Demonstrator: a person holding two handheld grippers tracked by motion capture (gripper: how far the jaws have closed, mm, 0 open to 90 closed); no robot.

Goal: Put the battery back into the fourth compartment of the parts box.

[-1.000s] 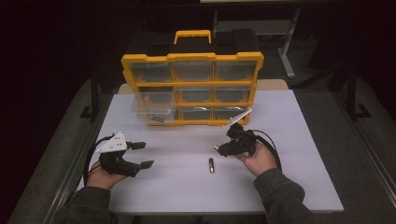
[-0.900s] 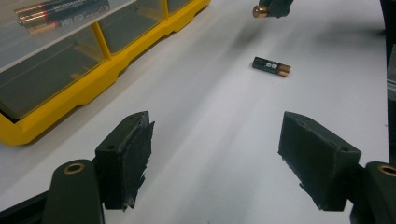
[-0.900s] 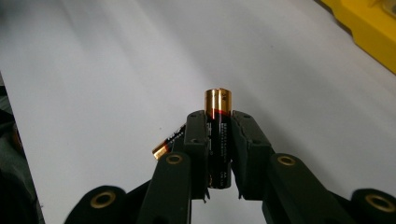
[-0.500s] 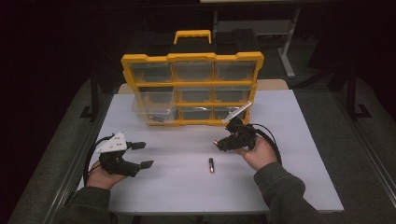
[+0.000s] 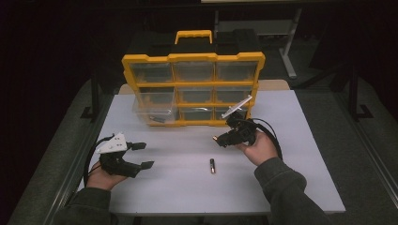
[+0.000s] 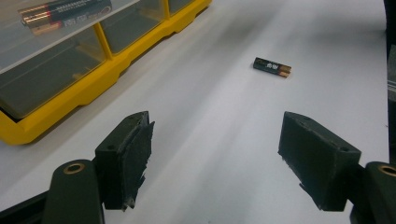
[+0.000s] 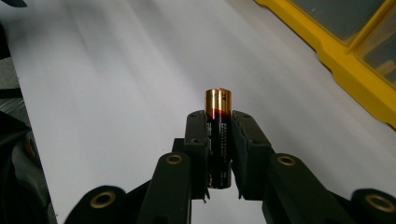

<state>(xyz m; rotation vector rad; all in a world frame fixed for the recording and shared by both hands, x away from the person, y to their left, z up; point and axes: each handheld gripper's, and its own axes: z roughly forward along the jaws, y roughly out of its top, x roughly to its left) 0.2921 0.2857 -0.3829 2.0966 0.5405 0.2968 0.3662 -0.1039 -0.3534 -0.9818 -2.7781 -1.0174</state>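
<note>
In front of the yellow drawer cabinet (image 5: 193,89), on the white surface (image 5: 300,154), the high view shows a loose battery (image 5: 212,165) lying flat, well clear of the cabinet's front edge; the right tongs (image 5: 220,139) hover between it and the cabinet, low on the cabinet's right side, while the left tongs (image 5: 141,155) rest near the cabinet's left corner with their jaws spread and empty. One bottom-left drawer (image 5: 155,108) of the cabinet stands pulled out with something dark inside. In the left gripper view the pads (image 6: 133,154) stand wide apart over bare surface, the loose battery (image 6: 272,67) lies farther off, away from the cabinet (image 6: 84,84), and a battery in the drawer (image 6: 60,11) shows behind clear plastic. In the right gripper view the tongs (image 7: 219,140) are closed on a held battery (image 7: 218,135), pinched across its body with the gold end sticking out. A battery is likely small, rigid, light and smooth-skinned, so it may roll or twist; gripping the loose one across its middle looks safest.
</note>
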